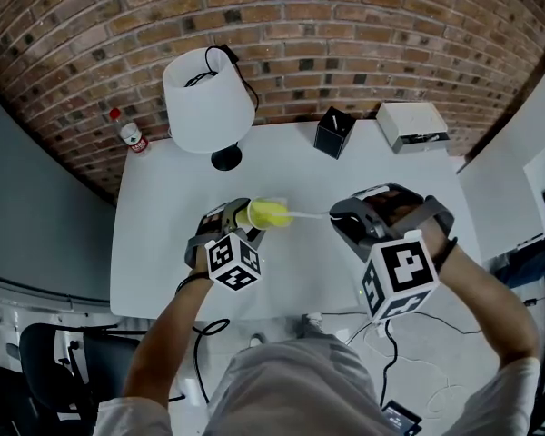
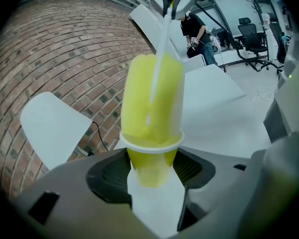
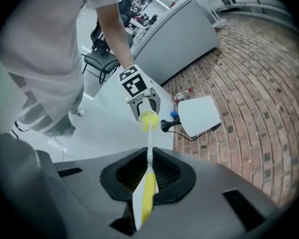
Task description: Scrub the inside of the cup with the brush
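The left gripper is clamped on the base of the clear plastic cup, which is held sideways just in front of the table lamp. The right gripper is closed on the handle of the brush. The brush's yellow sponge head sits inside the cup.

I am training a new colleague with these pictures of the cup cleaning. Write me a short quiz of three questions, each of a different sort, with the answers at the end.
1. True or false: the long brush has its yellow sponge head inside the clear plastic cup.
2. What is the right gripper shut on? A) the cup's rim B) the brush's thin white and yellow handle C) nothing
3. Fill in: the left gripper holds the cup by its ___ end.
Key: 1 true; 2 B; 3 bottom.
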`<action>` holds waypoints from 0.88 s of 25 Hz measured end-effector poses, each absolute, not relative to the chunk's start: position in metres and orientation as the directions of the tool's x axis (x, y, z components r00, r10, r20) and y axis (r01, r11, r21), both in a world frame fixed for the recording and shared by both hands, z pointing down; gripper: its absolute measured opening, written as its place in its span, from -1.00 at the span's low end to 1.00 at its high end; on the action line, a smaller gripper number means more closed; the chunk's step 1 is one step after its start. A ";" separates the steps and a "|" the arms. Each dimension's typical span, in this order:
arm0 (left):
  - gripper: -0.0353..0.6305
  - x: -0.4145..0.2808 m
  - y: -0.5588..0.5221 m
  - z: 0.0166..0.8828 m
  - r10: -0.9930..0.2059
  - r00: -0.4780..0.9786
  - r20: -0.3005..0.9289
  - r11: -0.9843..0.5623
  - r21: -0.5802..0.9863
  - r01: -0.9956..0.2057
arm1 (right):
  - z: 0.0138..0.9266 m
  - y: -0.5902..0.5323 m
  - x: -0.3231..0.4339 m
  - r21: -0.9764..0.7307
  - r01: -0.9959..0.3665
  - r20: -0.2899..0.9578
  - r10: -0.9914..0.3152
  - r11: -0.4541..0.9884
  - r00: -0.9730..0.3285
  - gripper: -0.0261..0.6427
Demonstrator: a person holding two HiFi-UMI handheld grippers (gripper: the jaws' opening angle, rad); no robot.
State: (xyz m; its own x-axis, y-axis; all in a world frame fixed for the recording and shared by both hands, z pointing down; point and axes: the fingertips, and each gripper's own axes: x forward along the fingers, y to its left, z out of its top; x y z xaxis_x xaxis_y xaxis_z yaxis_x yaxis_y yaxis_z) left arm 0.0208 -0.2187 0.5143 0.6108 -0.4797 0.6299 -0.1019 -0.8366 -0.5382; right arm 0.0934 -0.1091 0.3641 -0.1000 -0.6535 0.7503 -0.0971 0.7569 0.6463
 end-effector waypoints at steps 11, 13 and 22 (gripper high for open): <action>-0.08 0.036 -0.197 0.513 -0.438 0.622 0.649 -0.823 -0.568 0.013 | 0.379 -0.102 0.081 0.674 0.104 0.738 -0.671 0.731 -0.064 -0.83; -0.08 0.038 -0.195 0.513 -0.440 0.620 0.649 -0.816 -0.578 0.026 | 0.381 -0.102 0.078 0.674 0.102 0.739 -0.671 0.732 -0.063 -0.83; -0.08 0.044 -0.189 0.511 -0.451 0.611 0.650 -0.793 -0.606 0.059 | 0.393 -0.107 0.070 0.661 0.086 0.750 -0.659 0.745 -0.057 -0.83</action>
State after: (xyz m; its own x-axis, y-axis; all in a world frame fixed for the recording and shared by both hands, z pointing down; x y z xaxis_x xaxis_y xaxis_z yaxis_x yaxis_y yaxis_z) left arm 0.0442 -0.1892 0.5115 0.6114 -0.4510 0.6502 0.0592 -0.7933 -0.6060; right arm 0.0698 -0.1070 0.3932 -0.0566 -0.6590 0.7500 0.0860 0.7452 0.6613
